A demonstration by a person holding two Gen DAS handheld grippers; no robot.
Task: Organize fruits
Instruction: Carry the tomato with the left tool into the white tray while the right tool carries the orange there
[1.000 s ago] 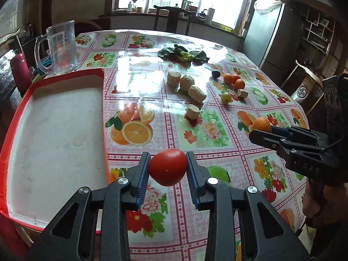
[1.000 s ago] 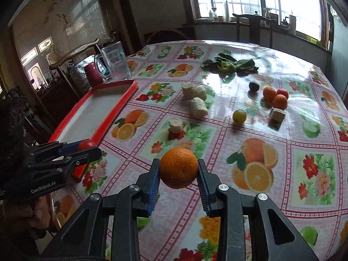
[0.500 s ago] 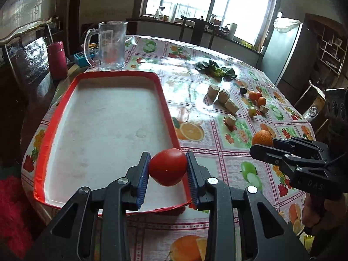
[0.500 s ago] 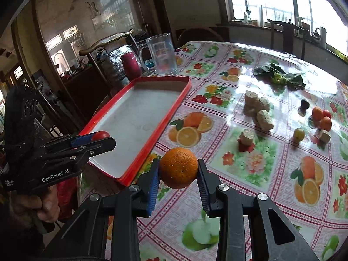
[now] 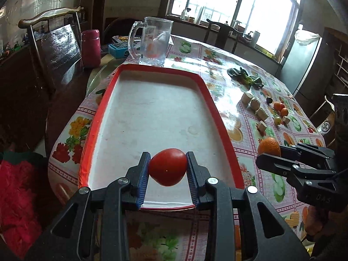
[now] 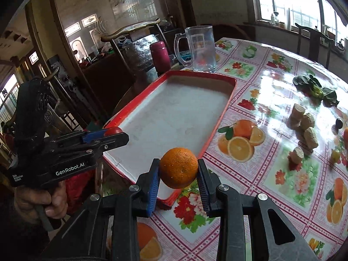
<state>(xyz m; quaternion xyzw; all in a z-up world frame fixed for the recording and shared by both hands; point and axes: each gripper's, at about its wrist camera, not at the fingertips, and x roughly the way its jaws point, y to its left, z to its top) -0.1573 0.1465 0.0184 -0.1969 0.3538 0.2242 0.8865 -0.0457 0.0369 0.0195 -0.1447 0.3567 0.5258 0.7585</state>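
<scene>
Daylight from tall windows falls on a round table (image 5: 228, 91) covered in a fruit-and-flower oilcloth. At its left edge lies a red-rimmed tray (image 5: 104, 100) with a bare white floor, and a glass mug (image 5: 153, 41) stands just past the tray's far rim. The left gripper (image 5: 168, 167) is clamped on a red tomato (image 5: 168, 167), held above the tray's near end. The right gripper (image 6: 178, 168) is clamped on an orange (image 6: 178, 167), held over the tray's near right corner. Toward the table's right edge lie cut pale root pieces (image 6: 304, 124), a few small fruits (image 5: 279, 111) and leafy greens (image 5: 245, 78).
</scene>
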